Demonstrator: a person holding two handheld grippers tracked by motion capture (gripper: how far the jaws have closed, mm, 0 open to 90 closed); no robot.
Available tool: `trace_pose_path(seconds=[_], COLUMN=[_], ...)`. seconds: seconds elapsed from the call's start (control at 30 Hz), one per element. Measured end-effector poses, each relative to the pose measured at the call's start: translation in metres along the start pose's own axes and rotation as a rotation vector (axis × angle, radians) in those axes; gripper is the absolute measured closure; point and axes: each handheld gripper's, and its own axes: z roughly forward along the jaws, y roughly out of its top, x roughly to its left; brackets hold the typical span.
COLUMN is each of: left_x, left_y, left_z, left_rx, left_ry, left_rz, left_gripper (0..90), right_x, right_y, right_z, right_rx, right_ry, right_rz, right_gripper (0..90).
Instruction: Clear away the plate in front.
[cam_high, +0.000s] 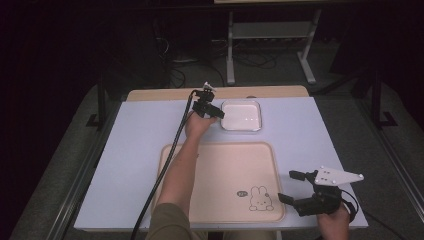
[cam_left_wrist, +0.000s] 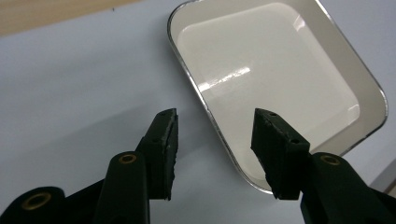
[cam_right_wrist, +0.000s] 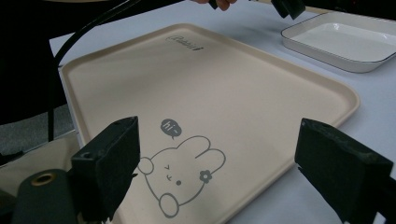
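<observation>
The left claw (cam_left_wrist: 215, 140) is straddling the near rim of the shallow white square dish (cam_left_wrist: 280, 79), half-open, gripping nothing; keep the rim centred while closing. The right claw (cam_right_wrist: 233, 172) is hovering wide open, empty.

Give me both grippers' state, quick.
Left gripper: open, jaws straddling the white dish rim, not gripping.
Right gripper: open, empty.

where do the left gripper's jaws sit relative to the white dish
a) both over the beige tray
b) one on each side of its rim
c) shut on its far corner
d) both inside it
b: in the left gripper view the rim of the white dish runs between the open jaws of the left gripper, one jaw over the table, the other over the dish.
</observation>
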Motion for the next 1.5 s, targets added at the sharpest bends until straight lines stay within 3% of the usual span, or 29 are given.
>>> trace_pose_path(seconds=[0.1, 0.27, 0.7, 0.93, 1.1, 1.33, 1.5], left_x=[-0.002, -0.003, -0.004, -0.006, -0.005, -0.005, 0.0], left_y=[-0.001, -0.002, -0.004, -0.005, -0.007, -0.007, -0.008], left_z=[0.006, 0.011, 0.024, 0.028, 0.028, 0.021, 0.009], left_rx=[0.008, 0.015, 0.024, -0.023, -0.054, -0.079, -0.12], left_ry=[0.011, 0.02, -0.007, -0.021, -0.037, -0.032, -0.056], left_rz=[-0.014, -0.052, -0.134, -0.22, -0.274, -0.278, -0.309], left_gripper=[52.4, 62.2, 79.2, 87.8, 88.7, 88.9, 88.9], right_x=[0.0, 0.0, 0.001, 0.001, 0.001, 0.0, 0.0], right_y=[0.0, 0.0, 0.001, 0.001, 0.0, -0.001, -0.001], right_z=[0.0, 0.0, 0.0, -0.001, -0.003, -0.004, -0.004], right_rx=[-0.003, -0.005, -0.006, -0.014, -0.021, -0.026, -0.024], right_ry=[0.002, 0.003, 0.008, 0.011, 0.012, 0.014, 0.014], right_rz=[-0.001, -0.003, -0.008, -0.007, -0.005, 0.004, 0.006], right_gripper=[13.2, 13.2, 13.2, 13.2, 13.2, 13.2, 13.2])
